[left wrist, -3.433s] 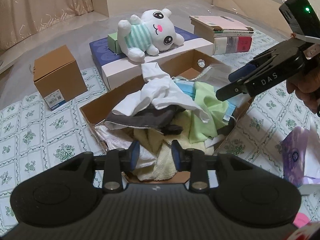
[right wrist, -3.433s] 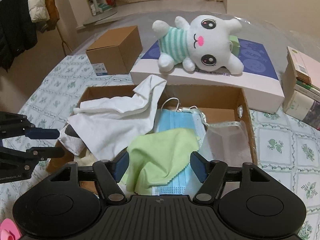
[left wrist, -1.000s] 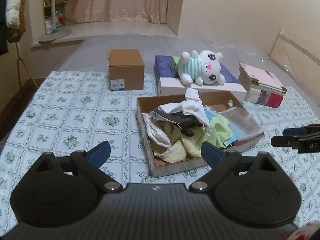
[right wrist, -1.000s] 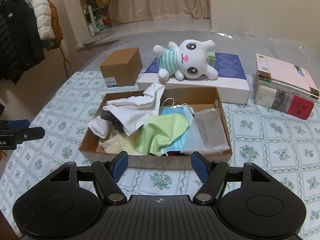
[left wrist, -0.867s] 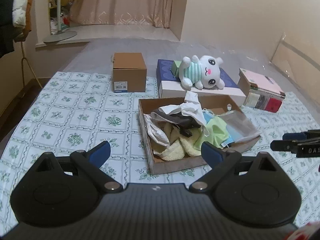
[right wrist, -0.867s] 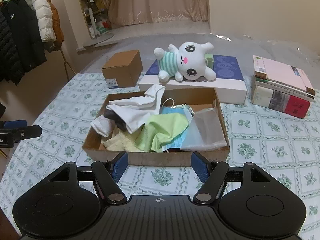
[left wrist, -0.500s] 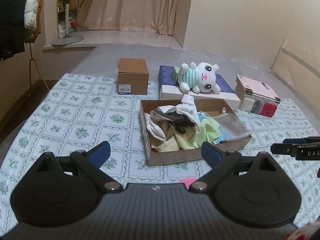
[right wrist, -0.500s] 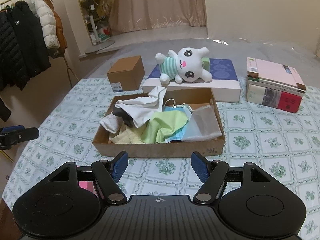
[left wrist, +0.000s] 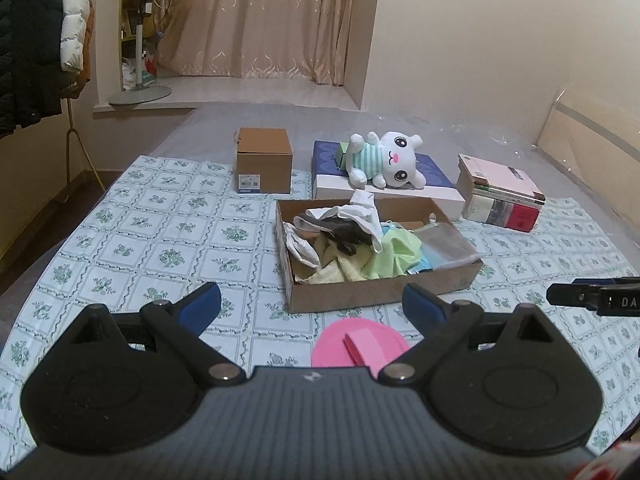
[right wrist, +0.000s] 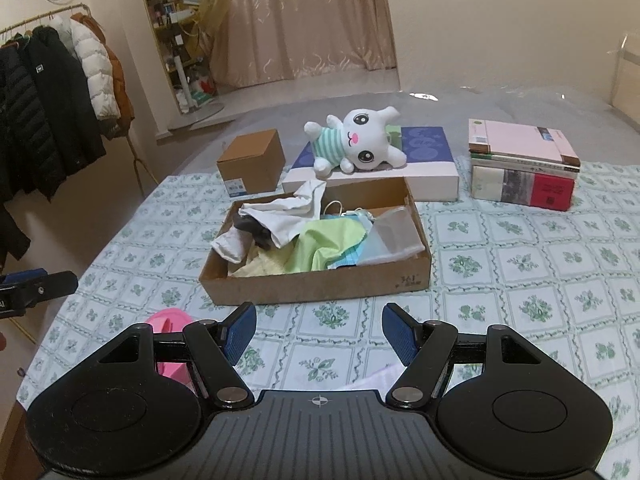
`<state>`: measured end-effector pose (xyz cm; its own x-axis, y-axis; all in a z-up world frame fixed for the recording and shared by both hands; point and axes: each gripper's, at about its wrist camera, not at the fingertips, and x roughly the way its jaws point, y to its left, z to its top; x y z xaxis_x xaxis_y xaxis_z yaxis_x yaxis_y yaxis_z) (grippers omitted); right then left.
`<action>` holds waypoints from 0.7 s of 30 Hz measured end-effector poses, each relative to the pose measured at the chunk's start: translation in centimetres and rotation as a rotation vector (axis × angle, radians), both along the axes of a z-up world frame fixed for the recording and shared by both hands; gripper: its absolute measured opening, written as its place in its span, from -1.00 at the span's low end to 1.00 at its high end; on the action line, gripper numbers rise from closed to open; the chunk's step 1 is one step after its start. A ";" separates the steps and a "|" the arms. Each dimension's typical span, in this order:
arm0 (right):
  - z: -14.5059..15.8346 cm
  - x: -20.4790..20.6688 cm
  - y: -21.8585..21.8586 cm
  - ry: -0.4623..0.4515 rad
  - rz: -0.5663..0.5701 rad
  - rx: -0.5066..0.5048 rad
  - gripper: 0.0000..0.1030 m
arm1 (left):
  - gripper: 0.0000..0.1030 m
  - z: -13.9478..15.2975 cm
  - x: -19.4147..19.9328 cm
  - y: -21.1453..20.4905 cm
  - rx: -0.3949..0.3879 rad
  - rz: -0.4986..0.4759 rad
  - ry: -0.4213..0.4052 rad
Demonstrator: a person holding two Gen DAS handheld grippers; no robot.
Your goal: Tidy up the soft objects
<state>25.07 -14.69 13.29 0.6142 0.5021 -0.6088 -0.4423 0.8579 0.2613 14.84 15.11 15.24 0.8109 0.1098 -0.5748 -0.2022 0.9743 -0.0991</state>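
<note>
Cardboard box (right wrist: 316, 280) holding the loose cloths (right wrist: 320, 250) sits at frame centre in both views, straight ahead of and well apart from both grippers, long axis across the right wrist view and no hand clearly nearer. Left gripper (left wrist: 312, 306) and right gripper (right wrist: 319, 330) both show jaws spread wide with nothing between them; a pink pad (left wrist: 360, 346) lies on the patterned cloth just ahead of the left one. Legible writing: "DA" on the right gripper's side; box labels are too small to read.

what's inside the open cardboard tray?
Tray holds a heap: white cloth, green cloth, yellow towel, clear bag. Anything beneath the heap is covered.
</note>
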 end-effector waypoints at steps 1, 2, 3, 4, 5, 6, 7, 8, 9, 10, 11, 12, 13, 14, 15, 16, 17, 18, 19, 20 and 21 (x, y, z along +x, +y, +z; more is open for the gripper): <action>0.0 -0.5 -0.2 -0.001 -0.006 0.006 0.35 | 0.87 0.0 -0.5 -0.2 -0.002 0.002 -0.006; 0.0 -0.9 -0.3 -0.002 -0.010 0.011 0.35 | 0.87 -0.1 -0.9 -0.4 -0.003 0.005 -0.008; 0.0 -1.4 -0.5 -0.003 -0.016 0.019 0.35 | 0.87 -0.2 -1.4 -0.6 -0.007 0.007 -0.011; -0.1 -1.9 -0.7 -0.003 -0.021 0.026 0.35 | 0.87 -0.3 -1.8 -0.8 -0.012 0.008 -0.012; -0.1 -2.4 -0.8 -0.002 -0.022 0.029 0.35 | 0.87 -0.3 -2.2 -0.9 -0.014 0.008 -0.012; -0.2 -2.9 -0.9 -0.002 -0.022 0.031 0.35 | 0.87 -0.5 -2.6 -1.2 -0.014 0.008 -0.012; -0.2 -3.3 -1.1 -0.002 -0.026 0.036 0.35 | 0.87 -0.6 -3.0 -1.4 -0.013 0.007 -0.012; -0.2 -3.8 -1.3 -0.002 -0.032 0.042 0.35 | 0.87 -0.7 -3.4 -1.7 -0.013 0.007 -0.013; -0.3 -4.3 -1.4 -0.002 -0.039 0.048 0.35 | 0.87 -0.8 -3.7 -1.8 -0.017 0.009 -0.012; -0.3 -4.7 -1.5 -0.005 -0.040 0.050 0.35 | 0.87 -0.9 -4.1 -2.0 -0.024 0.012 -0.011; -0.4 -5.2 -1.5 -0.009 -0.040 0.047 0.35 | 0.87 -1.0 -4.5 -2.1 -0.033 0.013 -0.012; -0.4 -5.7 -1.5 -0.014 -0.040 0.042 0.35 | 0.87 -1.1 -5.0 -2.3 -0.042 0.012 -0.014; -0.5 -6.3 -1.6 -0.019 -0.041 0.036 0.35 | 0.87 -1.3 -5.5 -2.4 -0.043 0.012 -0.016; -0.6 -6.8 -1.6 -0.024 -0.044 0.031 0.35 | 0.87 -1.4 -5.9 -2.6 -0.039 0.012 -0.017; -0.8 -7.2 -1.7 -0.027 -0.047 0.027 0.35 | 0.87 -1.6 -6.4 -2.9 -0.033 0.013 -0.016; -0.9 -7.8 -1.8 -0.027 -0.053 0.022 0.35 | 0.87 -1.8 -6.8 -3.2 -0.030 0.009 -0.014; -1.1 -8.2 -1.9 -0.025 -0.056 0.020 0.35 | 0.87 -2.0 -7.2 -3.4 -0.031 0.002 -0.012; -1.3 -8.6 -2.0 -0.020 -0.058 0.021 0.35 | 0.87 -2.3 -7.7 -3.7 -0.033 -0.005 -0.010; -1.5 -9.0 -2.2 -0.014 -0.060 0.022 0.35 | 0.87 -2.5 -8.2 -4.0 -0.033 -0.009 -0.008; -1.7 -9.4 -2.3 -0.009 -0.062 0.022 0.35 | 0.87 -2.7 -8.5 -4.3 -0.030 -0.010 -0.006; -1.8 -9.8 -2.4 -0.007 -0.065 0.021 0.35 | 0.87 -2.8 -8.9 -4.6 -0.022 -0.014 -0.004</action>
<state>15.29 -17.12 11.51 0.6503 0.4738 -0.5938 -0.3878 0.8792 0.2768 5.97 10.48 12.41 0.8146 0.0859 -0.5736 -0.1885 0.9745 -0.1218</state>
